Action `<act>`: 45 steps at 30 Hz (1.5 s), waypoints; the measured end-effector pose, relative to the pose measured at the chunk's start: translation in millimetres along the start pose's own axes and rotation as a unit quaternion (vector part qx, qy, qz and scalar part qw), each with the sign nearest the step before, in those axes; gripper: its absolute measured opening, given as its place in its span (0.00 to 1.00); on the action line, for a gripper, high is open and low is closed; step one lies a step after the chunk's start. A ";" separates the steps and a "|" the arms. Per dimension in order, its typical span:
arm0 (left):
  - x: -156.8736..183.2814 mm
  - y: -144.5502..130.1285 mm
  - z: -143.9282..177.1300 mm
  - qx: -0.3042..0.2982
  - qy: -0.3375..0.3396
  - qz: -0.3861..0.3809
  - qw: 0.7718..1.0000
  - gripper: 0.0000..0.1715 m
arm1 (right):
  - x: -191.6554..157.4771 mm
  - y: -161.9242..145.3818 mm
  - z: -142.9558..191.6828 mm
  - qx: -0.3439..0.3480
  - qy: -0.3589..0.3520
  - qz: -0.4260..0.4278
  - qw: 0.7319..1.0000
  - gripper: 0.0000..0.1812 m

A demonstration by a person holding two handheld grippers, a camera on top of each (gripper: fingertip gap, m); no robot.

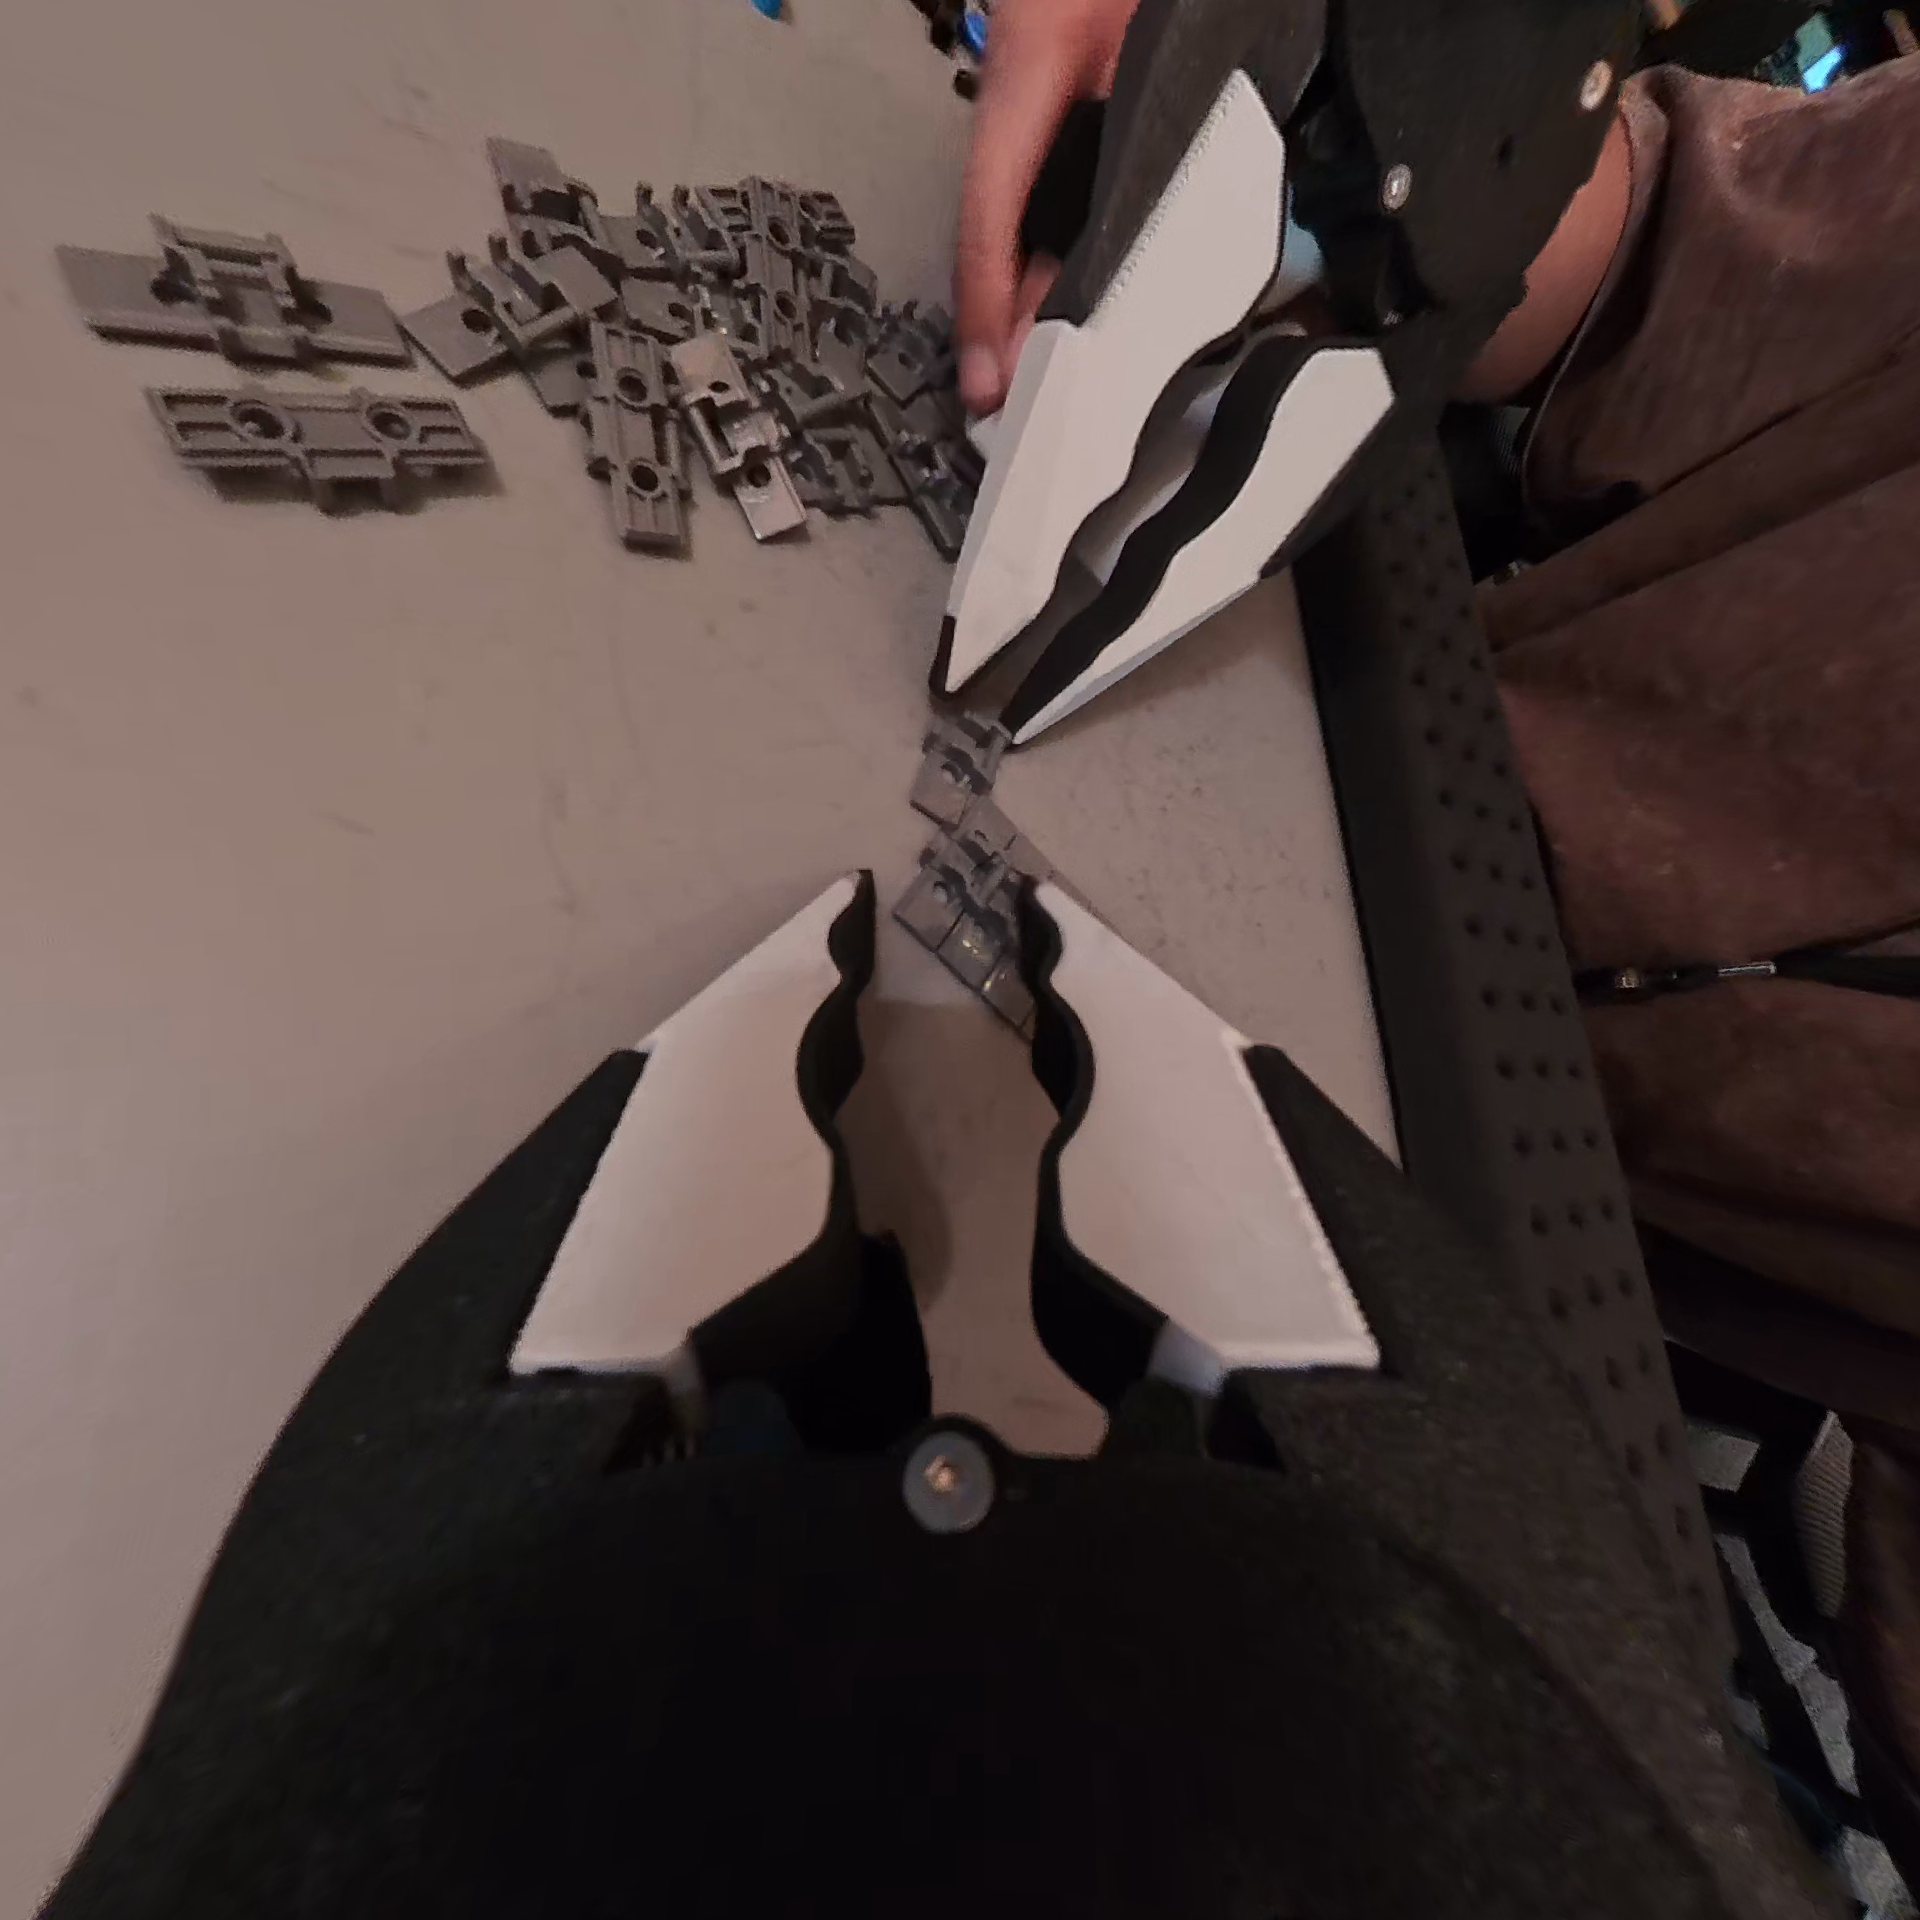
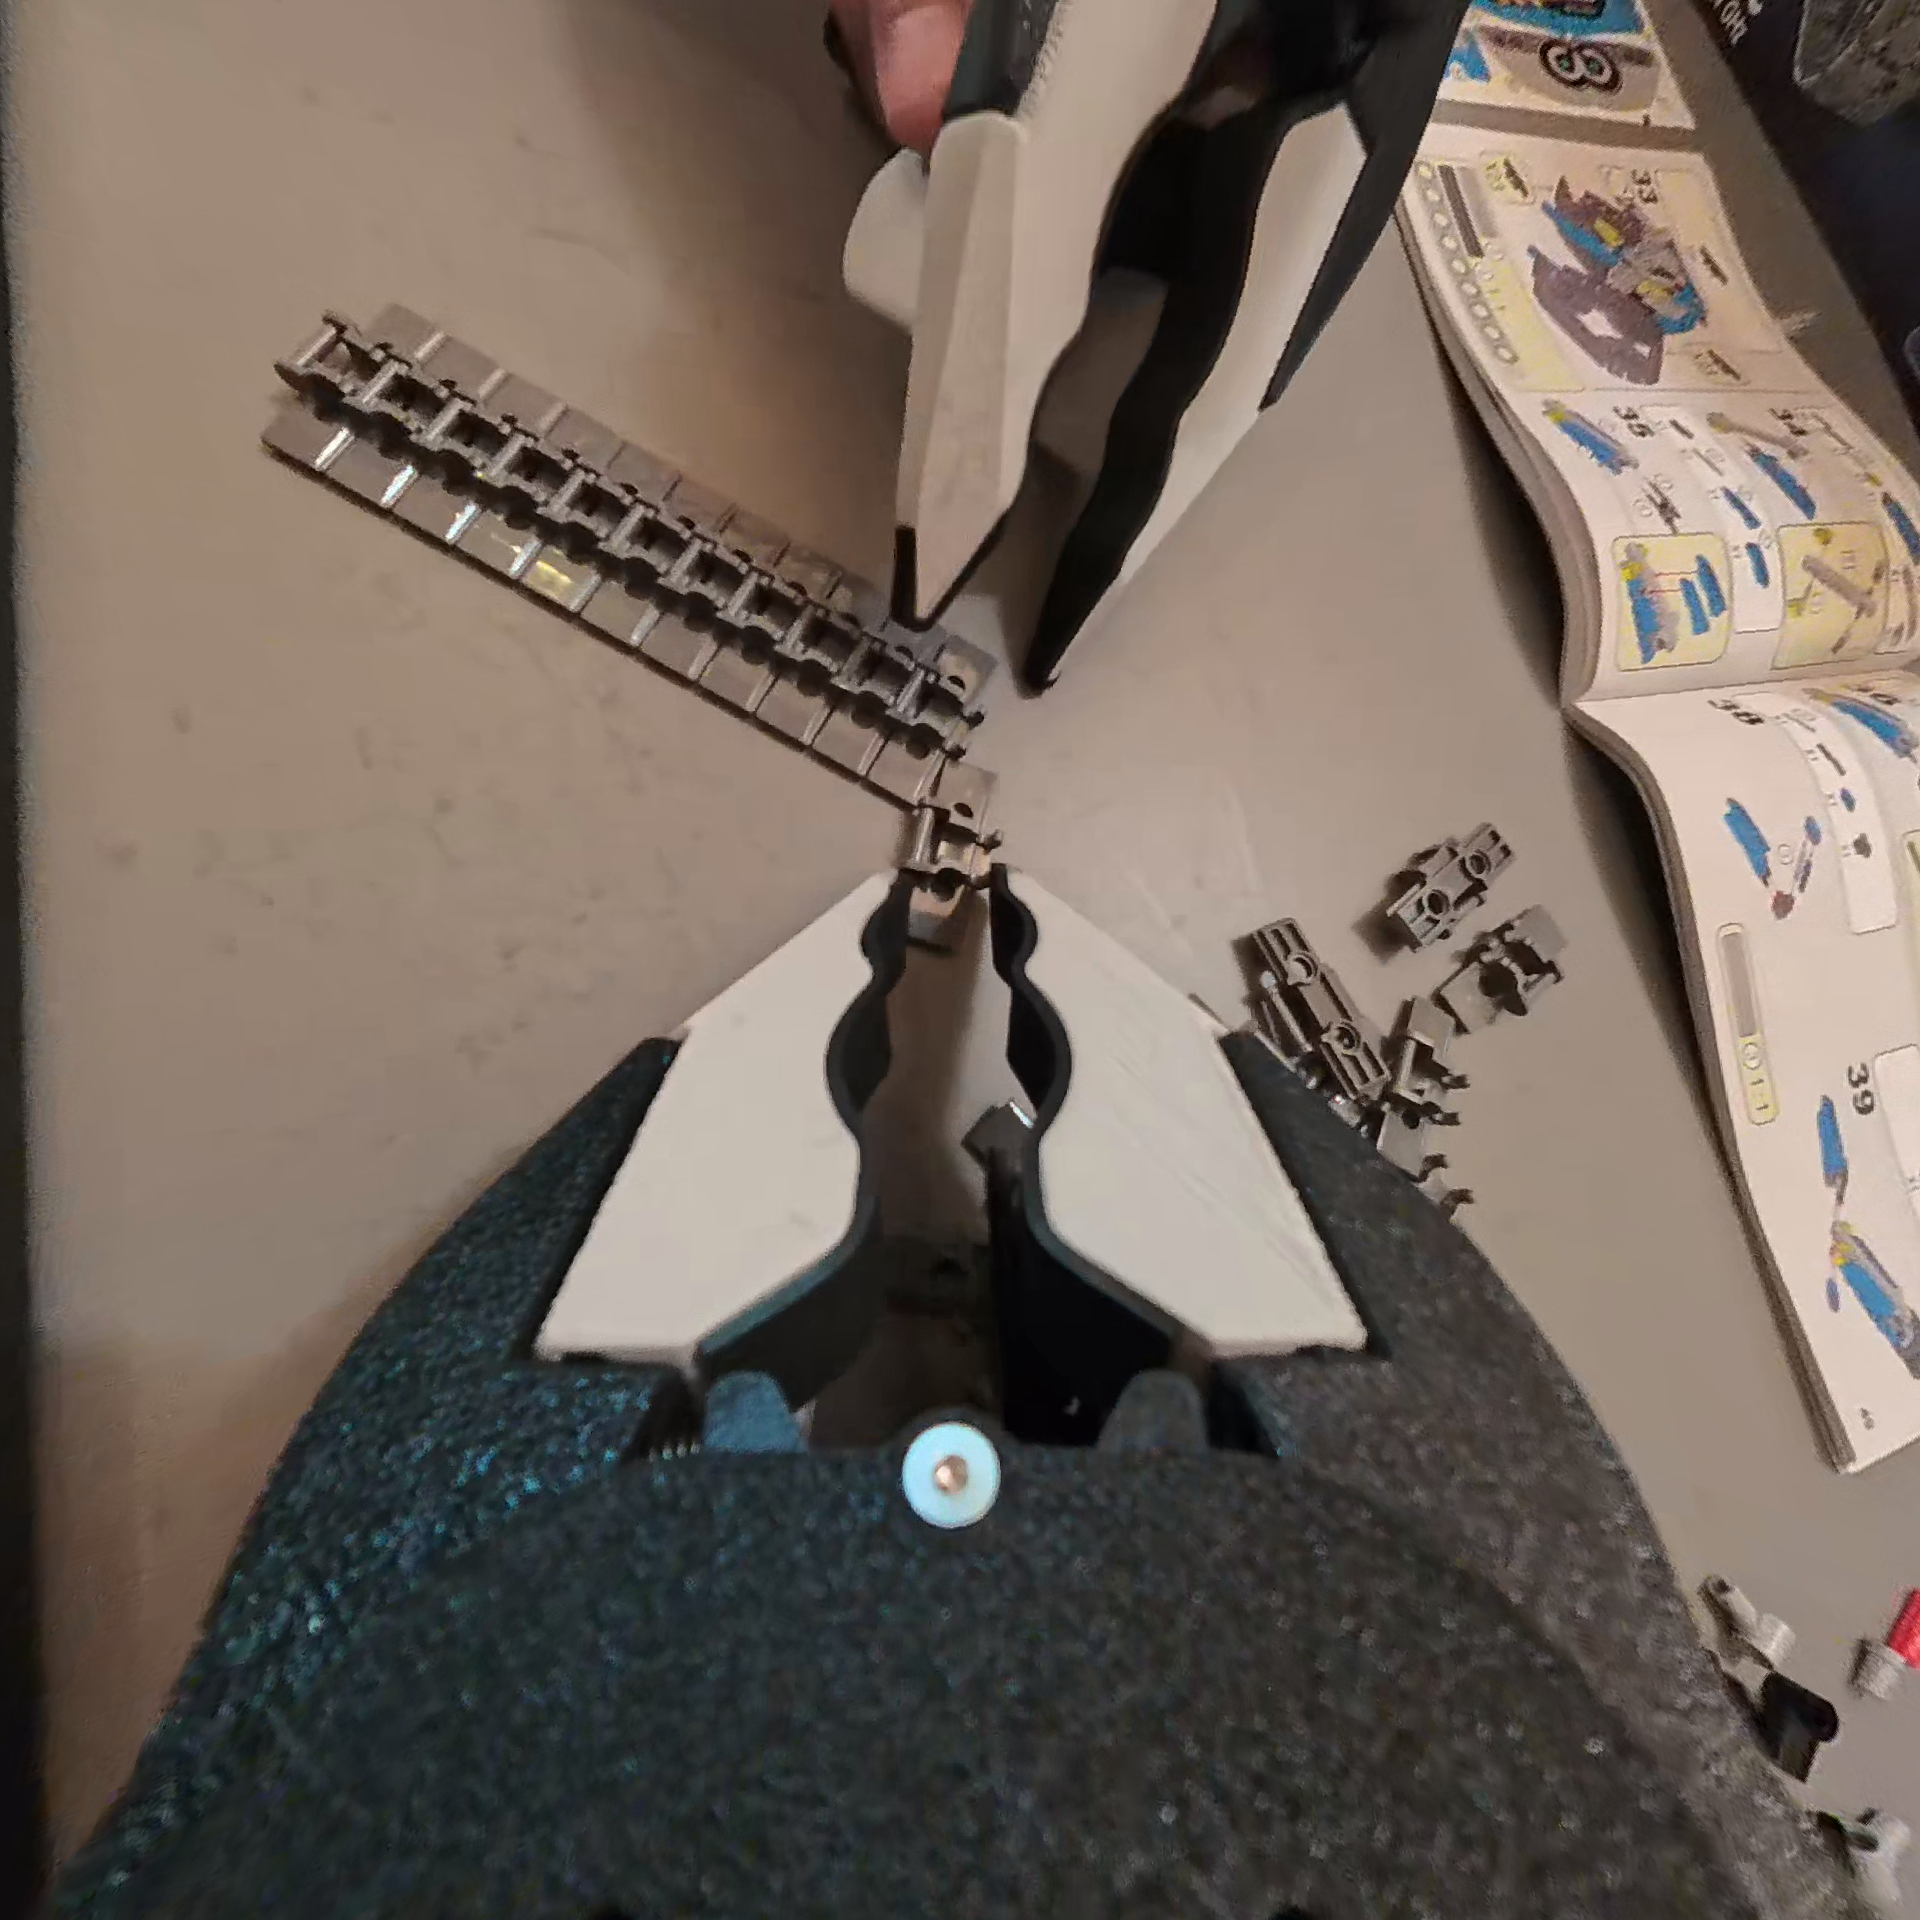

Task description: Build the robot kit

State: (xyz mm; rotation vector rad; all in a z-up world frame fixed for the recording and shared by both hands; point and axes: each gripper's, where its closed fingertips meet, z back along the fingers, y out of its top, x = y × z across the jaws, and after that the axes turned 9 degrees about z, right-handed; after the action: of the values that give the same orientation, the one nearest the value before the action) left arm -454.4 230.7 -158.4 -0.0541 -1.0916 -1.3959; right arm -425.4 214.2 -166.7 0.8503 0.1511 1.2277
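The left gripper [image 1: 945, 894] pinches the near end of a long grey plastic track chain [image 2: 623, 551] on the beige table [image 1: 312, 935] — the right gripper [image 2: 945, 883] clamps a single grey link [image 2: 951, 842] against it; loose grey links [image 1: 727, 364] and an open instruction booklet [image 2: 1662, 727] lie alongside.

Beige table [image 2: 312, 935]; grey track chain [image 2: 623, 540], loose links [image 1: 727, 364], open booklet [image 2: 1714, 727]

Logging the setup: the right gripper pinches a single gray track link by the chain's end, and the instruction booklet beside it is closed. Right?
No: the instruction booklet lies open, as the right wrist view shows. The right gripper does pinch a single gray track link by the end of the chain.
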 end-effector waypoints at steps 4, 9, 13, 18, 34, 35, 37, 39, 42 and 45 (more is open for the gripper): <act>-6.1 7.4 3.5 0.021 0.002 0.021 1.000 0.10 | 9.8 10.4 1.9 0.010 -0.031 -0.012 0.999 0.08; -5.1 13.8 8.4 0.042 -0.010 0.025 0.999 0.10 | 18.7 25.1 -1.0 0.000 -0.096 0.013 0.995 0.08; -7.3 18.4 12.6 0.059 -0.004 0.021 0.998 0.10 | 16.4 19.4 -13.9 -0.025 -0.085 0.008 0.996 0.08; -6.8 13.1 8.4 0.040 -0.001 0.017 0.999 0.10 | 19.5 22.1 -14.1 -0.019 -0.084 -0.001 0.996 0.00; -25.5 21.0 10.8 0.056 0.063 0.008 0.996 0.10 | 25.1 4.6 -18.3 -0.023 -0.034 -0.097 0.994 0.10; -27.6 19.0 8.6 0.047 0.072 0.007 0.996 0.10 | 21.9 5.7 -18.9 -0.021 -0.024 -0.103 0.994 0.06; -32.1 18.3 6.8 0.042 0.098 -0.001 0.994 0.06 | 16.5 9.7 -19.7 -0.012 -0.009 -0.107 0.994 0.07; -36.3 19.2 7.1 0.041 0.116 -0.008 0.992 0.02 | 6.9 16.7 -20.7 0.005 0.025 -0.115 0.993 0.07; -36.9 20.4 7.4 0.043 0.122 -0.015 0.992 0.03 | 12.8 19.0 -16.5 0.018 0.020 -0.126 0.992 0.10; -20.5 17.6 6.2 0.040 0.084 -0.040 0.995 0.03 | 21.2 12.8 -10.8 0.020 0.010 -0.147 0.989 0.10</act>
State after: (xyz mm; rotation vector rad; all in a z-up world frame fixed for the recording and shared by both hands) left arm -439.9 254.3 -158.3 0.1631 -1.0174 -1.4007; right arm -433.1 238.9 -158.9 0.8192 0.3073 0.9583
